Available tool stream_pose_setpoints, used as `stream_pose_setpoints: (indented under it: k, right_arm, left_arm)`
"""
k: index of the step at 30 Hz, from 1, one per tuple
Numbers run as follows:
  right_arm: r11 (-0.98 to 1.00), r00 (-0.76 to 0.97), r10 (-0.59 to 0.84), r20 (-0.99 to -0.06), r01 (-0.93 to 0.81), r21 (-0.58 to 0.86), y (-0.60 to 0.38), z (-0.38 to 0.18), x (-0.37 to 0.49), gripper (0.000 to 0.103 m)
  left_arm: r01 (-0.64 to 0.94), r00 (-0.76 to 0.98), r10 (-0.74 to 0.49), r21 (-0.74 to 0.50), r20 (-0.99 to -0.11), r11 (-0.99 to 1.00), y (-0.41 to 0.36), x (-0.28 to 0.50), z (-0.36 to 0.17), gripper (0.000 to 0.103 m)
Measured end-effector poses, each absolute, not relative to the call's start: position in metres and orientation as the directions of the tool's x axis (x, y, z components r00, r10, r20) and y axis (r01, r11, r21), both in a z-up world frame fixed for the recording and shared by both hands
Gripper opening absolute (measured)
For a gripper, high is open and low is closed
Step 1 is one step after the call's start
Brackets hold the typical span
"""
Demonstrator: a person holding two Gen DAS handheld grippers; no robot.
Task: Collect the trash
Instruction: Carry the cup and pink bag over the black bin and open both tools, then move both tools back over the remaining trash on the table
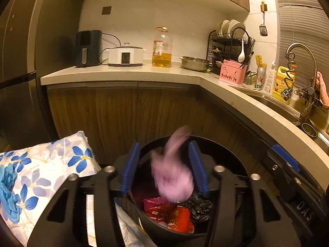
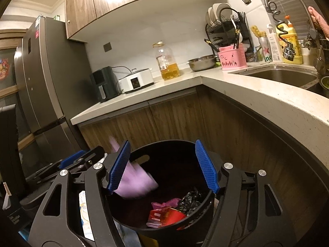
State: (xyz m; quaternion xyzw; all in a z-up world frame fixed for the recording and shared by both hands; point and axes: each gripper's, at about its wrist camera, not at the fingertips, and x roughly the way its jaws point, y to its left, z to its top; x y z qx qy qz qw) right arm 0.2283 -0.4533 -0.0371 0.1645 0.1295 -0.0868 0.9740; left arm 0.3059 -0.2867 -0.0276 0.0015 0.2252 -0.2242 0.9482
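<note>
A blurred pink piece of trash (image 1: 174, 177) is seen between the widely parted jaws of the left gripper (image 1: 164, 168), directly over the black bin (image 2: 202, 202), while the right gripper (image 2: 163, 166) is held wide and empty beside it, apparently so that the drop lands among the wrappers (image 1: 174, 216).

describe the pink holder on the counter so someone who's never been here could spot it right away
Follow the pale counter to its inner corner, just left of the sink. The pink holder stands in front of the black dish rack, beside the steel bowl. It is the only pink box there, with chopsticks poking out.
</note>
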Motion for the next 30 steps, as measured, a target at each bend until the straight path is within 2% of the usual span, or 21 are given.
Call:
stream_pose_setpoints:
  k: [3, 12, 19, 30]
  right_arm:
    - [0.932, 0.948, -0.136, -0.286, 0.221, 0.287, -0.451, -0.038, 0.223, 0.065]
    - [0.948, 0.94, -0.17, -0.296, 0.238, 0.213, -0.427, -0.035, 0.208, 0.065]
    - [0.962, 0.942, -0.16, -0.296, 0.216, 0.167, -0.395, -0.035, 0.189, 0.065]
    - [0.969, 0.953, -0.104, -0.285, 0.162, 0.188, -0.351, -0.038, 0.169, 0.065]
  left_arm:
    - [0.417, 0.796, -0.421, -0.111, -0.434, 0.902, -0.279, 0.301, -0.029, 0.067]
    - [0.303, 0.841, -0.309, -0.086, -0.444, 0.949, -0.238, 0.268, -0.035, 0.087]
    - [0.177, 0.875, -0.19, -0.071, -0.445, 0.982, -0.196, 0.239, -0.04, 0.093]
    - [0.005, 0.909, -0.02, -0.036, -0.417, 0.999, -0.132, 0.201, -0.043, 0.094]
